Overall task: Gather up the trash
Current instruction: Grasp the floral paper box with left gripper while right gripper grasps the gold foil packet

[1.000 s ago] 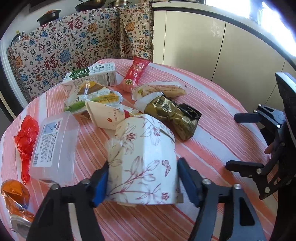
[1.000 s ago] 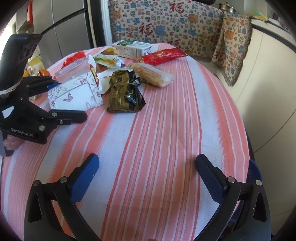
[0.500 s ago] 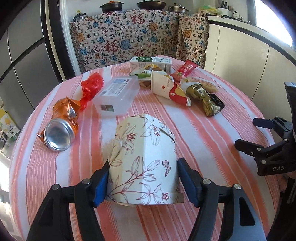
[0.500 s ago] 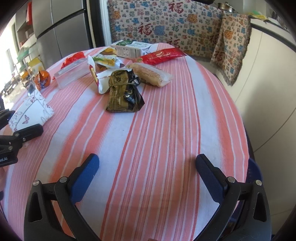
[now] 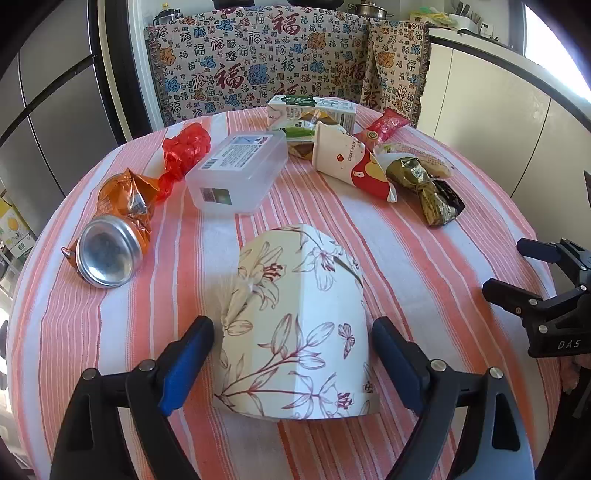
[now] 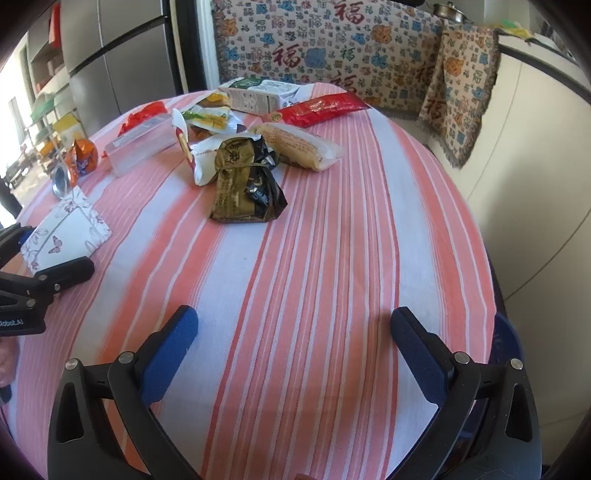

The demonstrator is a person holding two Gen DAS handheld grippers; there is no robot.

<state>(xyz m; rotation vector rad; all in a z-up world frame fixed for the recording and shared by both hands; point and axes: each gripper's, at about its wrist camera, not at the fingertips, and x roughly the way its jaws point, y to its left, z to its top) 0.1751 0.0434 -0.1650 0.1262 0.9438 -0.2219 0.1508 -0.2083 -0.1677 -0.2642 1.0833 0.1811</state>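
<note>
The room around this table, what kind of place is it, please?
Probably a home kitchen or dining corner. A round table with a striped cloth holds food wrappers and a milk carton, a large steel fridge stands at the left, and cooking pots sit on the counter behind the patterned cloth.

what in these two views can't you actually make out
1. Left wrist view: the floral carton hides its own underside, so I cannot tell whether it rests on the tablecloth.
2. Right wrist view: a blue object beyond the table rim is cut off by the table and the right gripper, so it is unidentifiable.
3. Left wrist view: the label print on the clear plastic box is too small to read.
</note>
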